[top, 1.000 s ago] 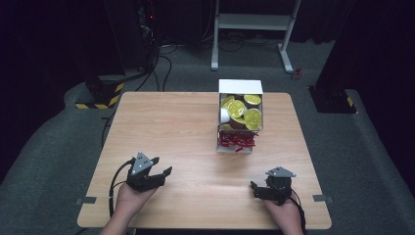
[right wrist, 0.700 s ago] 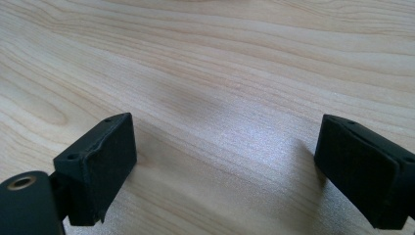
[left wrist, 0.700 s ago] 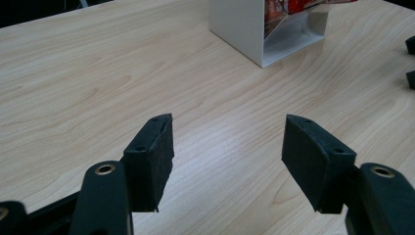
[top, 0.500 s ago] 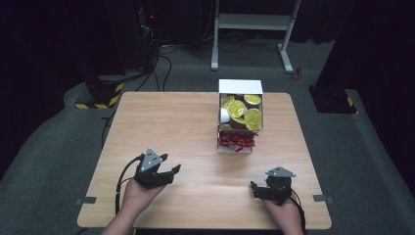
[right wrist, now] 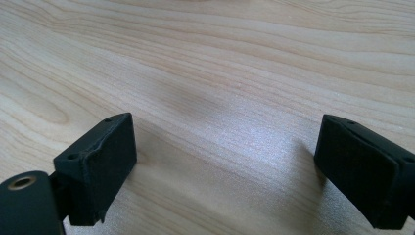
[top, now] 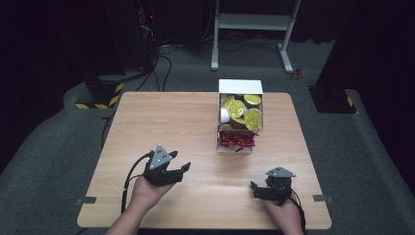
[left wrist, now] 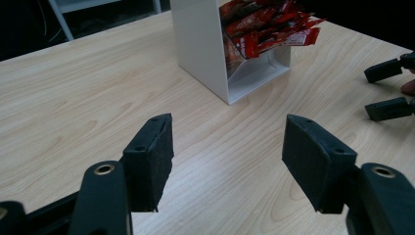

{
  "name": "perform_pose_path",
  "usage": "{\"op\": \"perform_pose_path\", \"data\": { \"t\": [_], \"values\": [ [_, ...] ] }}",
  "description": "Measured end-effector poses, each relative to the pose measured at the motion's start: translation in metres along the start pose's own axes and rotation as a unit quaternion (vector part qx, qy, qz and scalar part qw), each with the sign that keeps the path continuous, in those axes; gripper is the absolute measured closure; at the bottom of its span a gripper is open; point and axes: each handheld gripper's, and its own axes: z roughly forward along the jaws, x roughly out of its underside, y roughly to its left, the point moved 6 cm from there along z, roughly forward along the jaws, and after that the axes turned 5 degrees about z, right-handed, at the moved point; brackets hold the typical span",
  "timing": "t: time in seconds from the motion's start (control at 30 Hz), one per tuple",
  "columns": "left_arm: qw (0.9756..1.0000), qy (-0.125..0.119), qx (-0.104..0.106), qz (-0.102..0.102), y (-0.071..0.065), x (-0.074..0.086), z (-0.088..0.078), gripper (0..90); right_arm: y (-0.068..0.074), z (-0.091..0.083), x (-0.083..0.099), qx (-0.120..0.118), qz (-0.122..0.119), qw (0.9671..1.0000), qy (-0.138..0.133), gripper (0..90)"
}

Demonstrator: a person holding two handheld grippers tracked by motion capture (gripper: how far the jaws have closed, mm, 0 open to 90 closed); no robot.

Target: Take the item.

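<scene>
On table (top: 166, 117), white box (top: 240, 87), yellow-lidded cups (top: 238, 107) behind, red sachets (top: 237, 140) in front

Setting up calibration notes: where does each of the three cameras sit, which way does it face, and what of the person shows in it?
High view: fixed above the person's side, facing forward and down on the table; both forearms enter from the bottom, with left gripper and right gripper.
Left gripper view: rides the left gripper, looks along its open jaws toward the white box of red packets.
Right gripper view: rides the right gripper, aimed down at bare wood.
Shared: high and left gripper views both show the box and the right gripper.
</scene>
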Motion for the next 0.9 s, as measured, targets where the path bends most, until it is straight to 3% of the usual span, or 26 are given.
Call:
{"op": "perform_pose_path", "data": {
  "t": [0.43,0.9],
  "values": [
    [0.9996,-0.002,0.029,-0.005,-0.012,-0.009,0.02,35.9,0.0,0.0,0.0,0.0,-0.001,1.0,0.0,8.3],
    [0.9991,-0.006,0.042,-0.003,-0.021,-0.027,0.04,36.0,0.0,0.0,0.0,-0.001,-0.001,1.0,0.0,8.3]
  ]
}}
